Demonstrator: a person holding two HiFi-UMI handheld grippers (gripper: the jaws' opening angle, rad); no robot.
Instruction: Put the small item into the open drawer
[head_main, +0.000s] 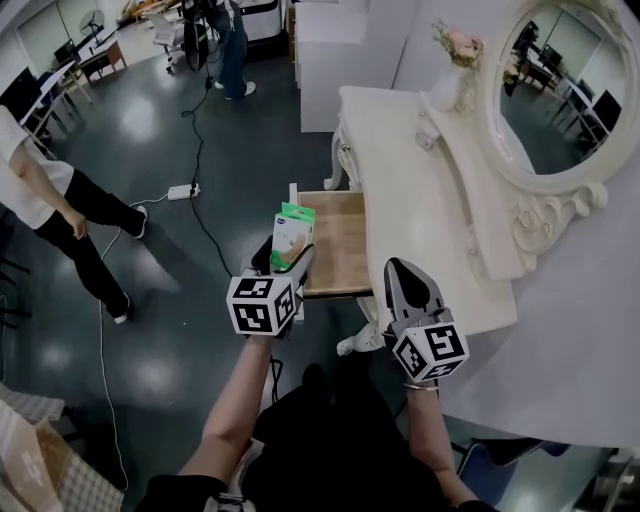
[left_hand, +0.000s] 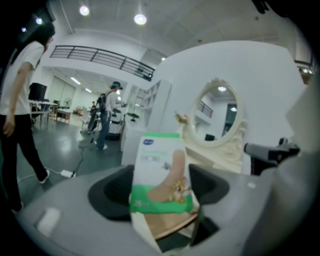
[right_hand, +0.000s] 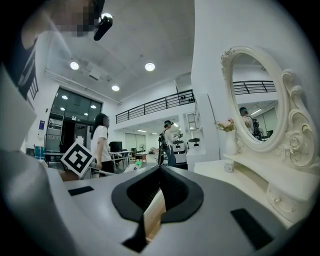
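Gripping the small item (head_main: 292, 232), a green & white box, your left gripper (head_main: 283, 258) has its jaws clamped on the box's lower part, w/ the top sticking out past the tips. You hold it upright over the left edge of the open drawer (head_main: 340, 250), not yet inside. Drawer is pulled out leftward from the white dressing table (head_main: 420, 190); its wooden bottom is bare. Your right gripper (head_main: 400, 268) is just right of the drawer, near the table's front edge, jaws pressed together, nothing in them. Oval mirror (head_main: 560, 80) stands at the far right of the tabletop.
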